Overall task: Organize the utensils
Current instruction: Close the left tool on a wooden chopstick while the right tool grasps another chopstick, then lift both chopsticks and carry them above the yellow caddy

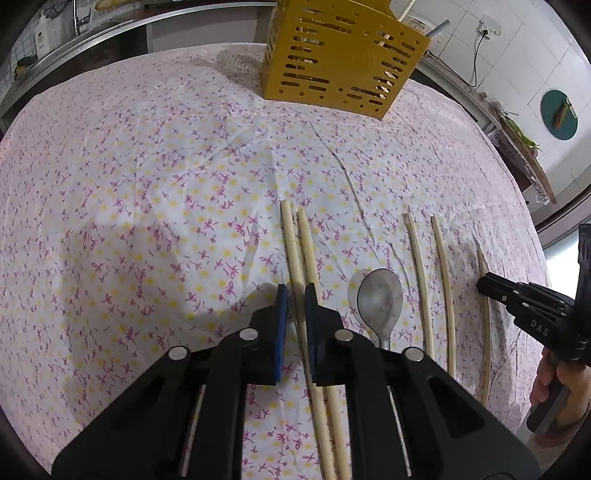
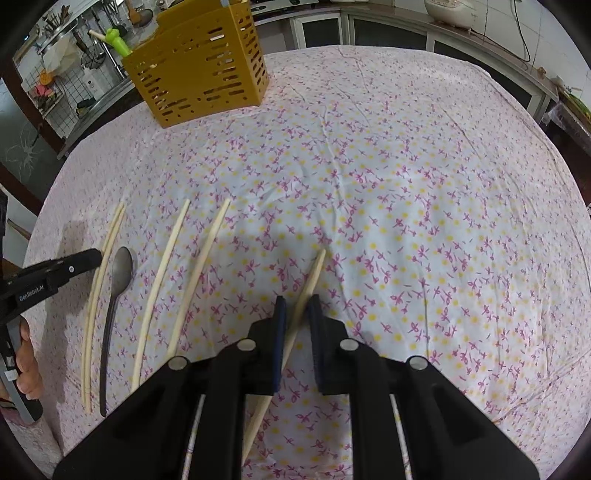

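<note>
My left gripper points down at a pair of pale chopsticks on the flowered tablecloth. It is shut on the left chopstick, and the other runs under its right finger. A metal spoon lies just right of it, then two loose chopsticks. My right gripper is shut on a single chopstick that crosses its jaws at a slant. In the right wrist view the left gripper touches the pair beside the spoon. The yellow slotted utensil holder stands at the table's far edge.
The holder contains a few sticks and a green-handled tool. A hand holds the right gripper's handle at the table's right edge. Kitchen counters surround the table, with a rice cooker at the back.
</note>
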`<state>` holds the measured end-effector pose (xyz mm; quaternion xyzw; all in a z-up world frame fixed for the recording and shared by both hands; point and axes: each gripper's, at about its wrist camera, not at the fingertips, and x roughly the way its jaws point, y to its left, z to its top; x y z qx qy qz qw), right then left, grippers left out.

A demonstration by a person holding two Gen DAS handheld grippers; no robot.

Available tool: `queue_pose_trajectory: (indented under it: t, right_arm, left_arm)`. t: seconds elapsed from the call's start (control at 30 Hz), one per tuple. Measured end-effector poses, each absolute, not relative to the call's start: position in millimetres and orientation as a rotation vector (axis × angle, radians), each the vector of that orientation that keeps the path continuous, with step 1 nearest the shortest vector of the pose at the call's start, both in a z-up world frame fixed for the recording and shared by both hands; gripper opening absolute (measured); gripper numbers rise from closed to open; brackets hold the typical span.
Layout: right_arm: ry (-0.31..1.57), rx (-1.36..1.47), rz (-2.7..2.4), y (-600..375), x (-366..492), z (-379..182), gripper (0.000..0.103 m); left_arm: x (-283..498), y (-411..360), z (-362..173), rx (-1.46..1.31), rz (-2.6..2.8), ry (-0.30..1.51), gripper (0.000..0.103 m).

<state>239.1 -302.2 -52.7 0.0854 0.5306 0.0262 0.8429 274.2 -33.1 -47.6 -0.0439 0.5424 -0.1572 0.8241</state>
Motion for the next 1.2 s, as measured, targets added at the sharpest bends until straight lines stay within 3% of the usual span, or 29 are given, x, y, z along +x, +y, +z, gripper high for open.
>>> queue_pose_trajectory:
  t: [0.57,0.77,1.0,1.2]
  right_arm:
    - [1.234,0.029,0.037,-284.3,260.2,-52.2,0.013]
    - [1.237,0.044,0.046,-284.8,264.2,-49.0,0.007]
    - [1.106,0.077,0.069,-290.3,257.2,-18.9,0.006]
    - [0.963,0.108,0.086,-287.3,245.7,7.6,0.006]
  left_arm:
    - [294.5,-80.8,-50.9,0.18,-0.264,1.252,0.01]
    - [302.2,-80.6,-48.4,0.169,-0.276,1.279,0.007]
    - [293.1,-53.4,-34.5,0.073,-0.295,1.199,0.004]
    - [275.6,-32.0,1.3,-0.028,-0.314,1.005,0.005]
